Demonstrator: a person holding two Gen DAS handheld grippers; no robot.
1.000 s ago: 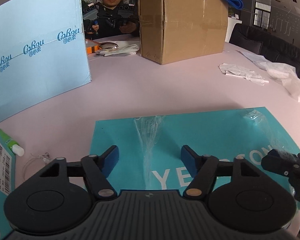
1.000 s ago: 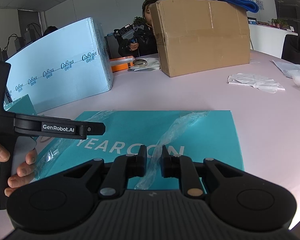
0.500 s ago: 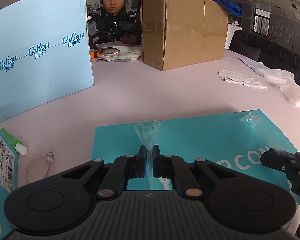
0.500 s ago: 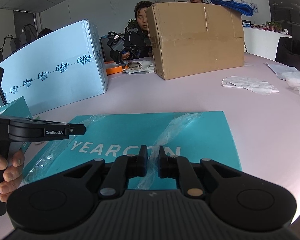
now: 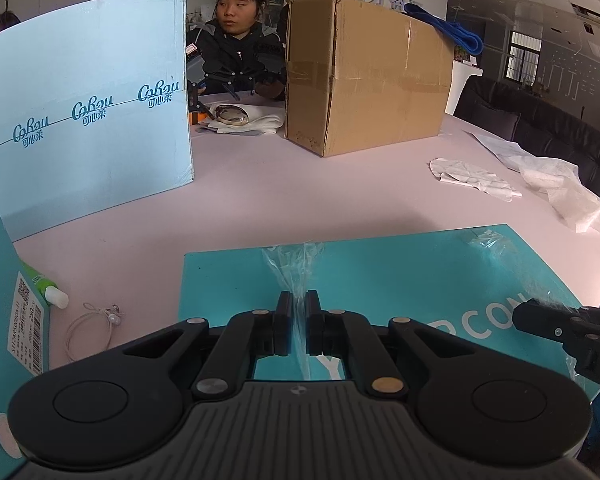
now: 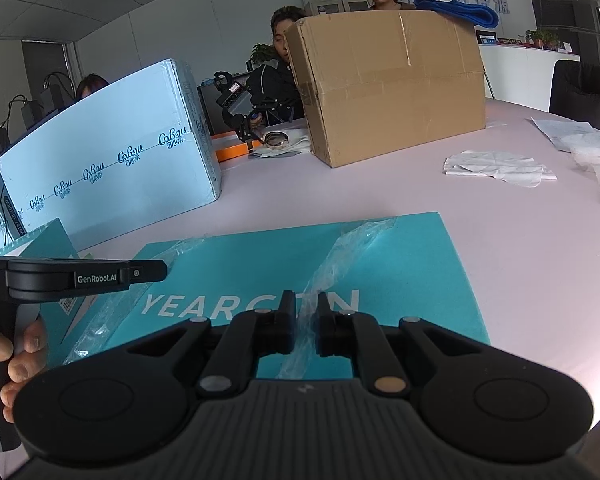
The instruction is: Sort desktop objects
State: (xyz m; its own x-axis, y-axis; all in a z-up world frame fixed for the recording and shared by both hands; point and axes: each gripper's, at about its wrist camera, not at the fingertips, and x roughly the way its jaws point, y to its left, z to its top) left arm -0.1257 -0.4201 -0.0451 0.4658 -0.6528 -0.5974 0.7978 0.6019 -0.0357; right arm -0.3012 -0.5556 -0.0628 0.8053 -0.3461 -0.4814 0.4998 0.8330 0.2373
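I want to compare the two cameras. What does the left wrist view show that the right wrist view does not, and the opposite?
Only the left wrist view shows the small tube and the thin white cord on the table left of the teal box.

Only the right wrist view shows the orange box and the hand holding the left gripper.

Both show the teal box, the clear plastic wrap pinched by both grippers, the cardboard box and the light blue carton.

Crinkled clear plastic film over a smooth matt teal cardboard box; matt black plastic gripper fingers; taped brown corrugated carton.
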